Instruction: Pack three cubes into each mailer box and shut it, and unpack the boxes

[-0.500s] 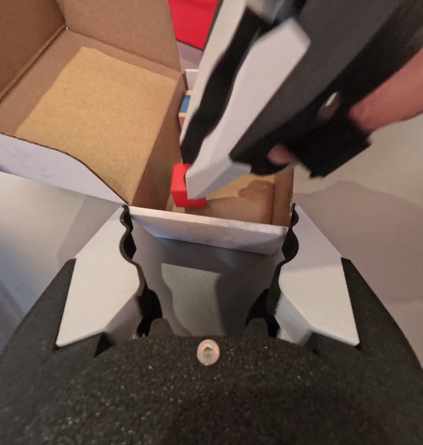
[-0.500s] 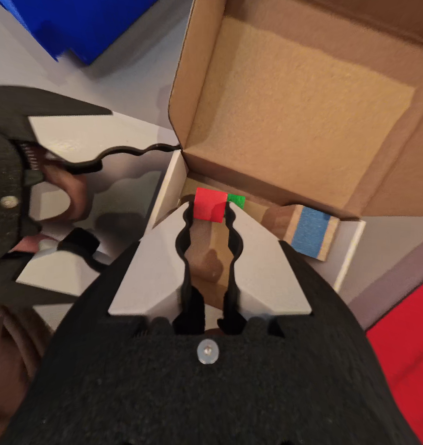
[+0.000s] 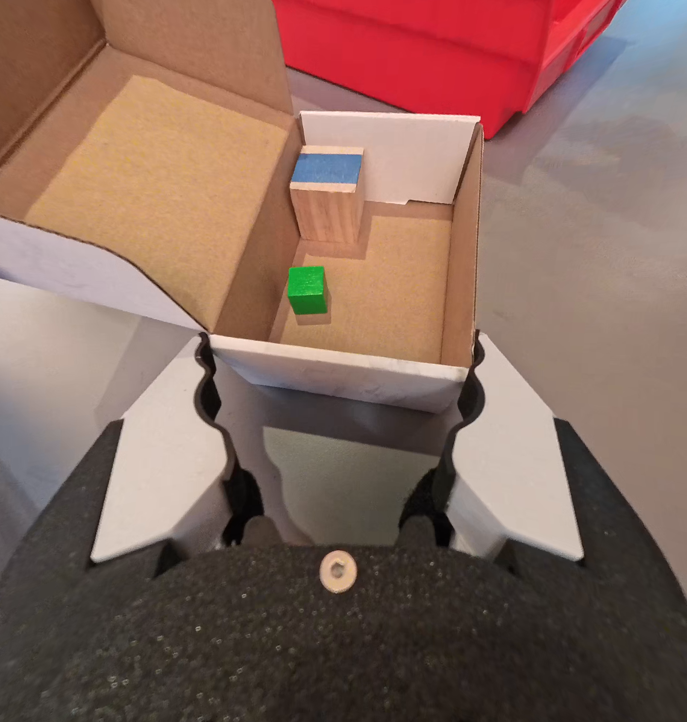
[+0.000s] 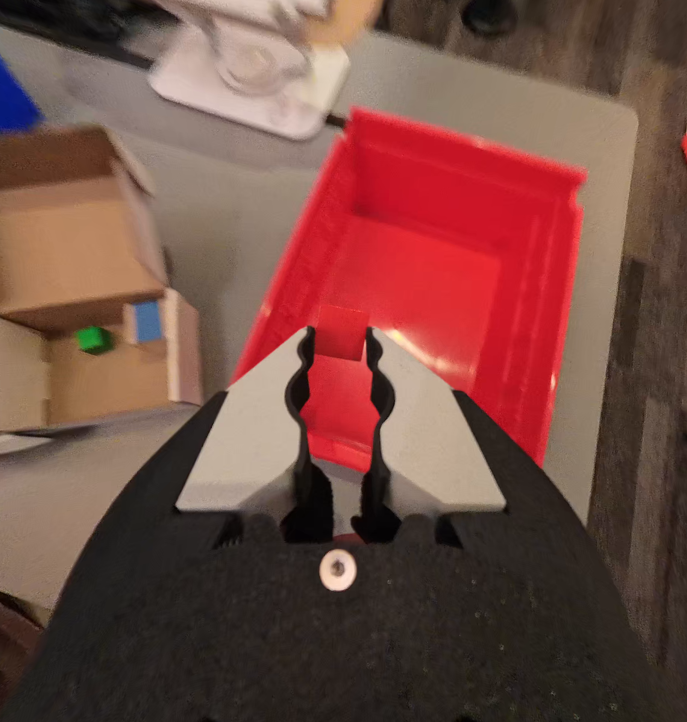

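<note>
While the table carries everything, the lines run left to right.
Blue bin point(image 4: 2, 101): far left edge of the grey table point(image 4: 232, 218), blurred.
Mailer box point(image 3: 334, 367): open, lid folded back to the left; its white front wall sits between the fingertips of the left gripper point(image 3: 339, 351).
Left gripper: jaws spread wide, holding nothing, fingertips at the two front corners of the box.
Green cube point(image 3: 307, 290): on the box floor near the left wall.
Wooden block with blue top point(image 3: 328, 195): upright in the back left corner, behind the green cube, apart from it.
Right gripper point(image 4: 338, 336): jaws narrowed onto the red cube point(image 4: 339, 338), pinched at the tips.
Red bin point(image 4: 431, 281): right of the box, below the held cube, open-topped.
White stand point(image 4: 252, 74): beyond the bin, too blurred to name.
</note>
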### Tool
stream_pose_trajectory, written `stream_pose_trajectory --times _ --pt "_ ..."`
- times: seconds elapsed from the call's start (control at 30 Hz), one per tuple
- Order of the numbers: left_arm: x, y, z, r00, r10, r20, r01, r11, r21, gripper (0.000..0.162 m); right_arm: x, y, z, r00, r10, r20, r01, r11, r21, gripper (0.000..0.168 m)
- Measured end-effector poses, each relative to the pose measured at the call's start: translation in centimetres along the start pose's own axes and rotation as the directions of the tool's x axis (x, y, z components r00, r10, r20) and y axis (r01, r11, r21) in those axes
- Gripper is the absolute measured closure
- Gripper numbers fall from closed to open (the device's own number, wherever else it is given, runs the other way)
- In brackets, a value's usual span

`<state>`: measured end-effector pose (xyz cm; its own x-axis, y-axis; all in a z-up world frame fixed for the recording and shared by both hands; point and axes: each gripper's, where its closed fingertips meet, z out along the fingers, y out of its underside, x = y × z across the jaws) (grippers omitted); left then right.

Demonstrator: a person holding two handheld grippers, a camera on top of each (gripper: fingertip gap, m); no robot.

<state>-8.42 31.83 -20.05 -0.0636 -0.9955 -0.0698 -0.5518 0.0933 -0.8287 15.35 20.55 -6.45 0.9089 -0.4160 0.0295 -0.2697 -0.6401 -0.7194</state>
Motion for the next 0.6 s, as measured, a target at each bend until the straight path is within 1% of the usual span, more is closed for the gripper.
stream_pose_trajectory --times 0.03,0.1,0.2,0.3,0.37,0.53,0.6 --pt "0.0 0.0 0.0 1.0 0.0 0.0 0.0 1.0 -0.001 0.037 1.2 1.7 1.1 1.0 0.025 -0.003 -0.025 0.998 -0.051 0.143" --pt "0.0 0.0 0.0 1.0 0.0 -0.001 0.0 1.0 -0.002 0.037 2.2 4.8 3.6 0.998 0.056 0.011 -0.054 0.988 -0.142 0.143" --pt "0.0 0.0 0.1 1.0 0.002 -0.002 -0.002 1.0 -0.004 0.037 1.4 7.9 7.0 0.999 0.02 0.036 -0.01 0.964 -0.266 0.143" --pt "0.0 0.0 0.1 1.0 0.004 -0.003 -0.004 1.0 -0.005 0.037 0.4 9.3 8.9 0.999 -0.024 0.041 0.037 0.937 -0.346 0.143" --pt "0.0 0.0 0.1 1.0 0.007 -0.003 -0.007 1.0 -0.007 0.037 0.5 10.1 9.5 0.998 -0.058 0.012 0.058 0.922 -0.384 0.143" --pt "0.0 0.0 0.1 1.0 0.011 -0.004 -0.011 1.0 -0.005 0.037 0.3 10.3 9.6 0.999 -0.042 0.021 0.047 0.914 -0.402 0.142" --pt "0.0 0.0 0.1 1.0 0.011 -0.003 -0.011 1.0 -0.004 0.037 0.7 10.0 9.7 0.999 -0.038 0.0 0.035 0.924 -0.38 0.142"
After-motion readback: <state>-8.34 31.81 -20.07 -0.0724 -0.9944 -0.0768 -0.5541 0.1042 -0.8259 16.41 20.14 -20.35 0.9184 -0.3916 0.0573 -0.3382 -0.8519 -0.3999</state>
